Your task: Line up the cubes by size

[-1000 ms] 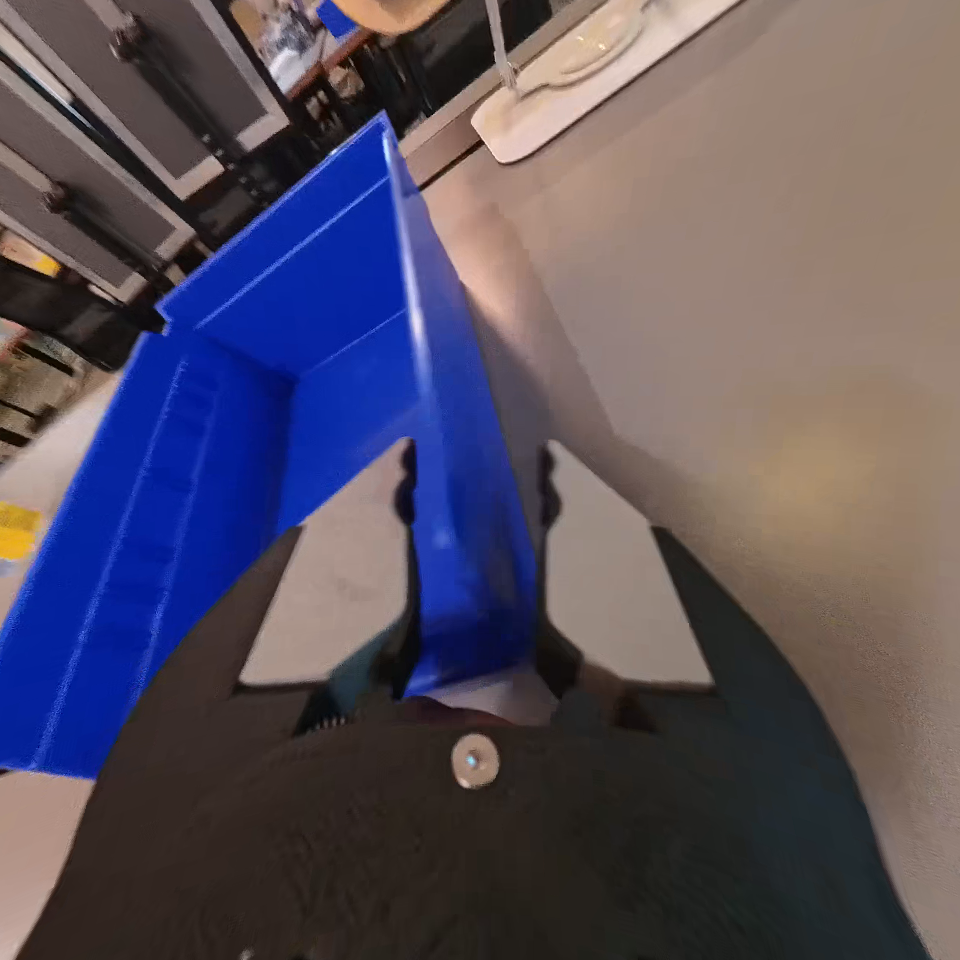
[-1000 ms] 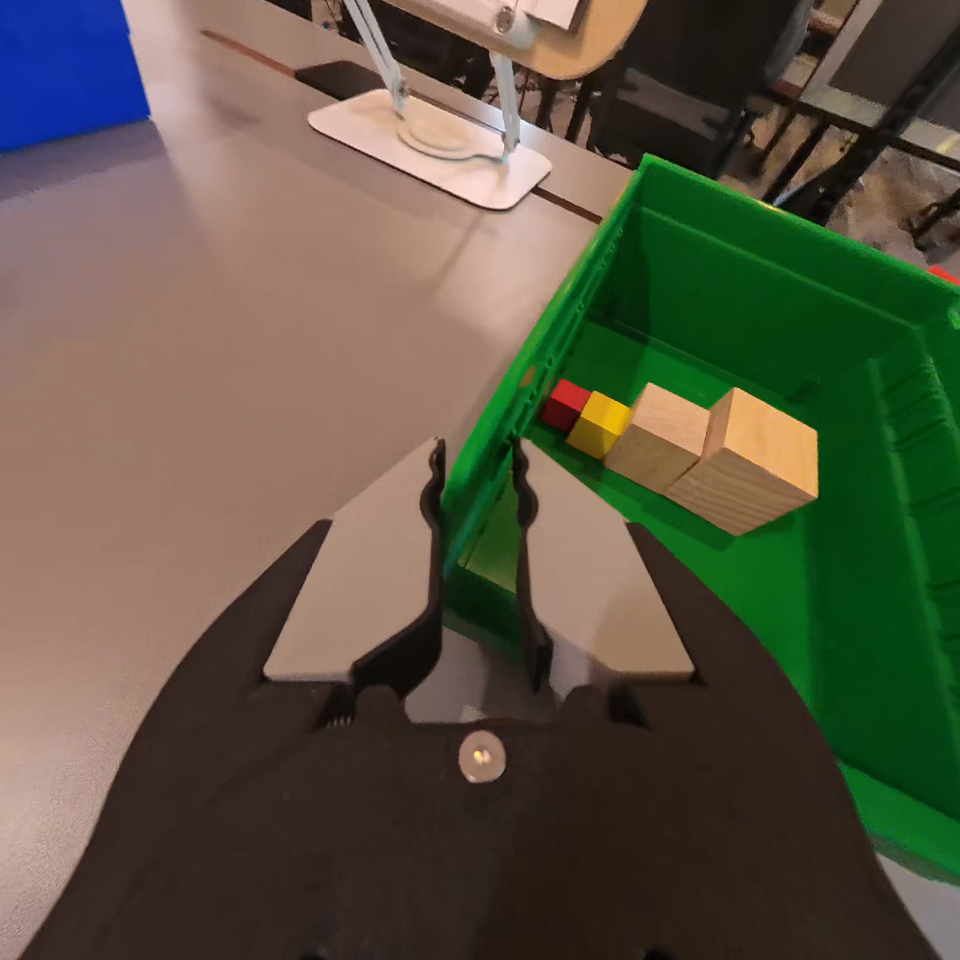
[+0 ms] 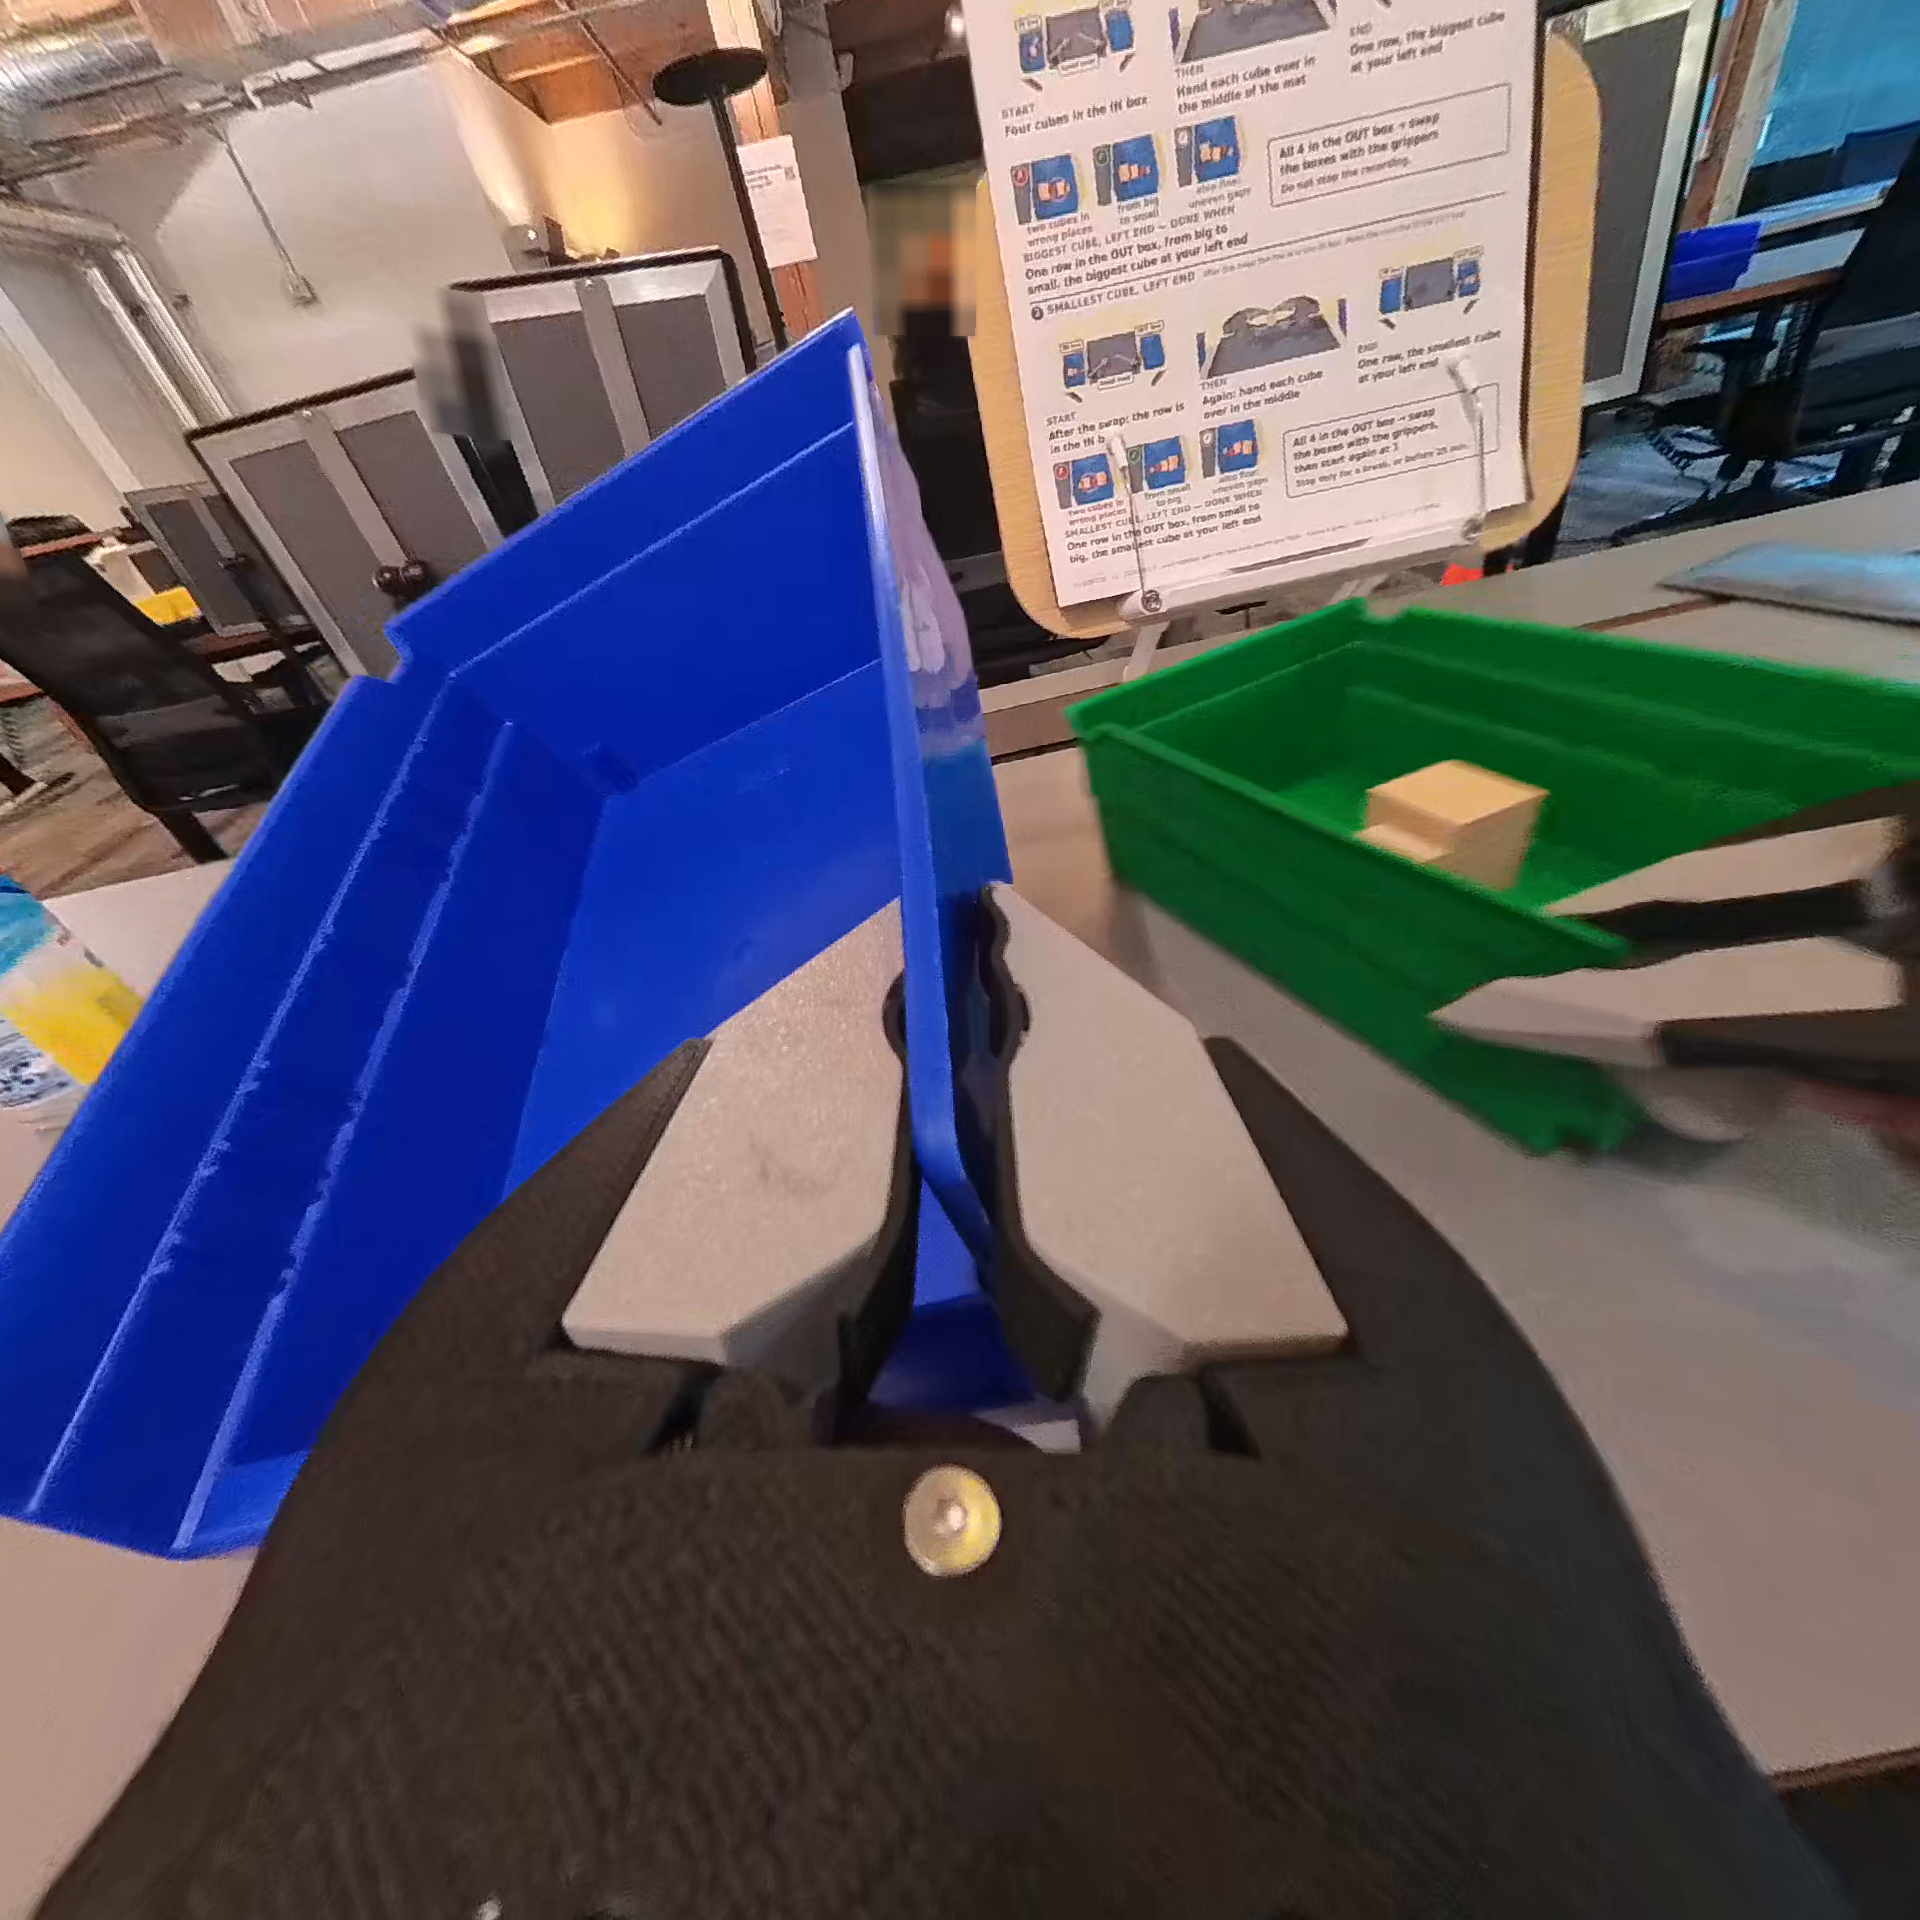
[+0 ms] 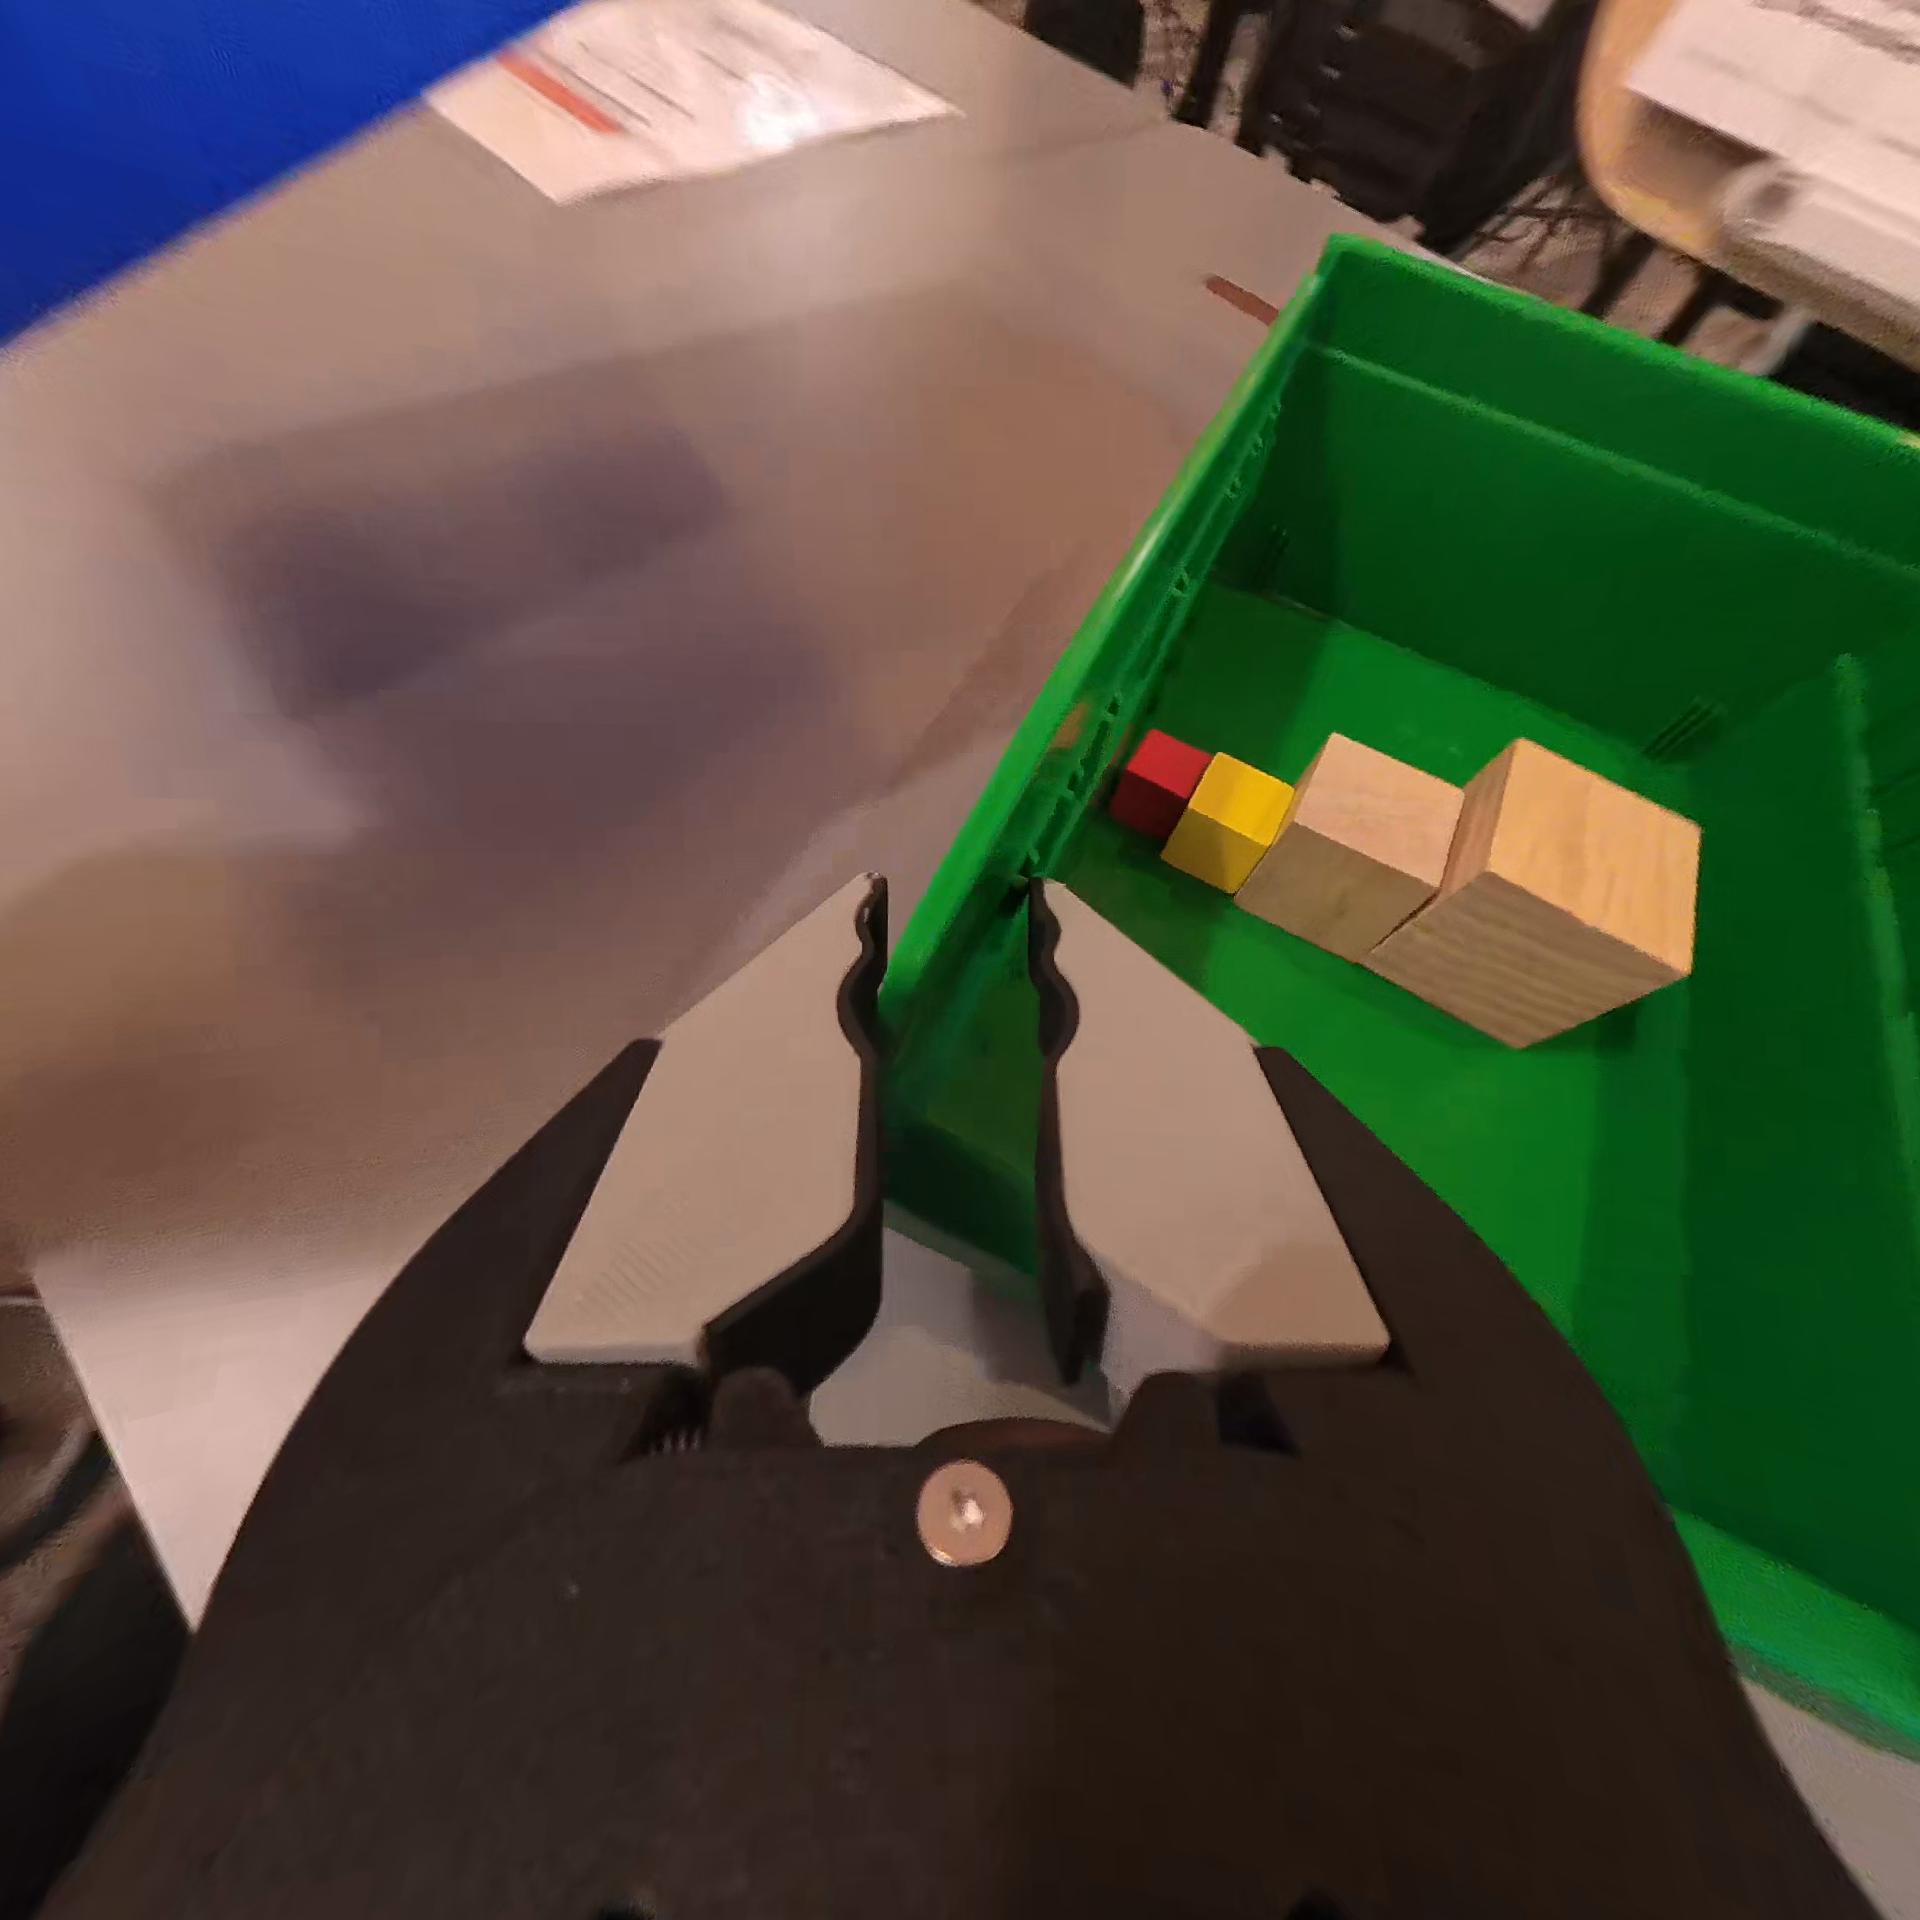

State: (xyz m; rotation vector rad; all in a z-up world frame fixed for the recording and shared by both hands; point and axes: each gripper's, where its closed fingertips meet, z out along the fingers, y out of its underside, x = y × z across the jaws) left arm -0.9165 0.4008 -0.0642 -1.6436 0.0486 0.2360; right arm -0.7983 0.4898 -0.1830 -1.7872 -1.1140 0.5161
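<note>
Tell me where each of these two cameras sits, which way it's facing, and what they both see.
Left wrist view: sits on the left gripper, facing along its fingers clamped on the blue bin wall, toward the instruction board; the right gripper shows farther off.
Right wrist view: sits on the right gripper, looking down at the green bin wall it clamps, with the cube row: red cube, yellow cube, two wooden cubes.
Shared: both bins, grey table.

This looks like a lab or workshop set up in a converted industrial space. Exposed ducting (image 3: 62, 73) and bare ceiling beams (image 3: 582, 52) run across the upper left. Grey metal cabinets (image 3: 582, 364) line the left wall, a printed instruction sheet (image 3: 1268, 291) stands on a stand at top centre, and office chairs (image 3: 125, 686) sit at left beside a grey table (image 3: 1558, 1351).
</note>
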